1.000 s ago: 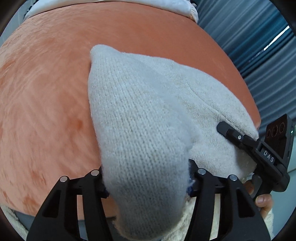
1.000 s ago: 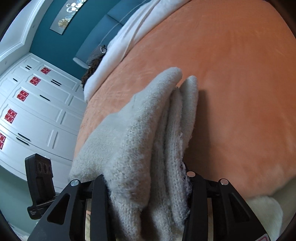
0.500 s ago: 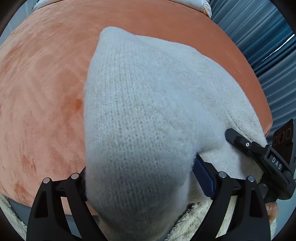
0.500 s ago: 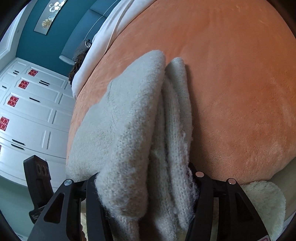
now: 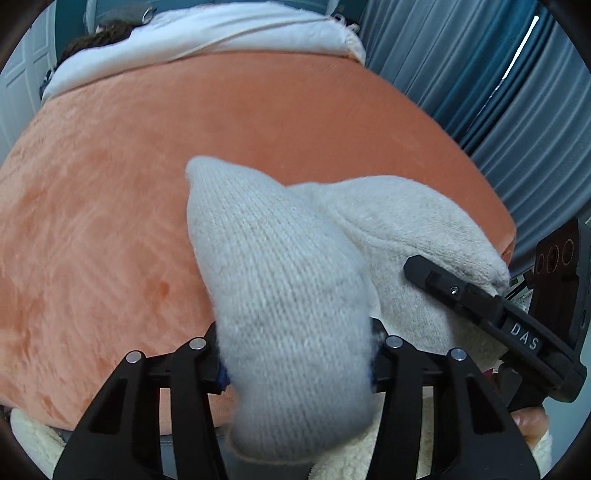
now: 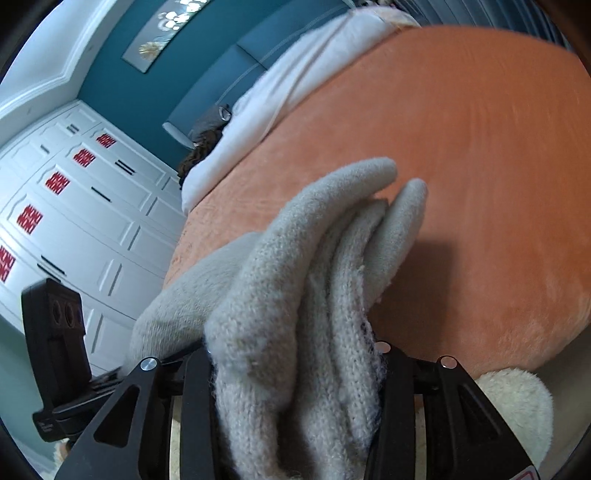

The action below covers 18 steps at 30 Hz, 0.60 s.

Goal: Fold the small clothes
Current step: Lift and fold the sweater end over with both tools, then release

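Left wrist view: the left gripper [image 5: 295, 365], jaws closing, clamps a thick bunched fold of the pale grey knitted garment [image 5: 280, 280] above the orange blanket [image 5: 110, 206].

Right wrist view: the right gripper [image 6: 295, 373], jaws closing, pinches several fuzzy stacked layers of it, edges fanning forward.

A bed with an orange plush blanket [image 5: 155, 155] and white bedding [image 5: 221, 33] sits between grey-blue curtains [image 5: 498, 92], a teal wall [image 6: 147, 85], and white panelled wardrobes [image 6: 74, 206].
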Each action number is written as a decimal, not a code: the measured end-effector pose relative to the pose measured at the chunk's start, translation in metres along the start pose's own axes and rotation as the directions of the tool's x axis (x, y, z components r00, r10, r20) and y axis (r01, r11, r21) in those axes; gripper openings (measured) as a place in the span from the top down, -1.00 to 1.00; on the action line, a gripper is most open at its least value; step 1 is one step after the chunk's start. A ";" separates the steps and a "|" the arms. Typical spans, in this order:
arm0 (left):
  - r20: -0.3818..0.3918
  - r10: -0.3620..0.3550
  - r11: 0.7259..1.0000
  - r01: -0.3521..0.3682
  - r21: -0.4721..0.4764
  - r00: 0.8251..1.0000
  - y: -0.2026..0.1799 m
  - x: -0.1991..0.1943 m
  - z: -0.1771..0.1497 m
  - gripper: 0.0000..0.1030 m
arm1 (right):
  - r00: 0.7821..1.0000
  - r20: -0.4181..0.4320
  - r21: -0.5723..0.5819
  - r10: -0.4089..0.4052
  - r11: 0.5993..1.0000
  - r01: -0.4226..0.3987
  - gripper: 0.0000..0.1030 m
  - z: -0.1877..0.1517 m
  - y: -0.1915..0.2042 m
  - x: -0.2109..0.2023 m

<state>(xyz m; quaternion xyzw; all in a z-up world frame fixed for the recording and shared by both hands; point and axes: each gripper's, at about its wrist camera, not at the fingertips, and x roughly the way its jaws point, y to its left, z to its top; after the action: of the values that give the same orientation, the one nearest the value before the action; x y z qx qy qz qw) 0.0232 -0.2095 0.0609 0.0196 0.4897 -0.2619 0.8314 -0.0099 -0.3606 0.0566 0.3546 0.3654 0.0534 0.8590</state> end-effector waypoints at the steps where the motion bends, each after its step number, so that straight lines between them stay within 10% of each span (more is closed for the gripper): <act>1: 0.021 -0.006 1.000 0.006 0.008 1.000 0.001 -0.012 0.001 0.06 | 1.000 0.016 -0.021 -0.004 1.000 0.004 0.27 0.001 0.008 -0.007; 18: 0.351 -0.083 0.995 0.056 0.087 0.933 0.020 -0.166 0.030 0.06 | 0.953 0.282 -0.273 0.114 0.962 -0.034 0.27 0.032 0.134 -0.094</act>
<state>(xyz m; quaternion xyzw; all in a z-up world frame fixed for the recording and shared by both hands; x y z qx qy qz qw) -0.0070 -0.1323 0.2090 -0.0139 0.3222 -0.3088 0.8948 -0.0347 -0.3127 0.2145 0.2542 0.2092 0.0806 0.9408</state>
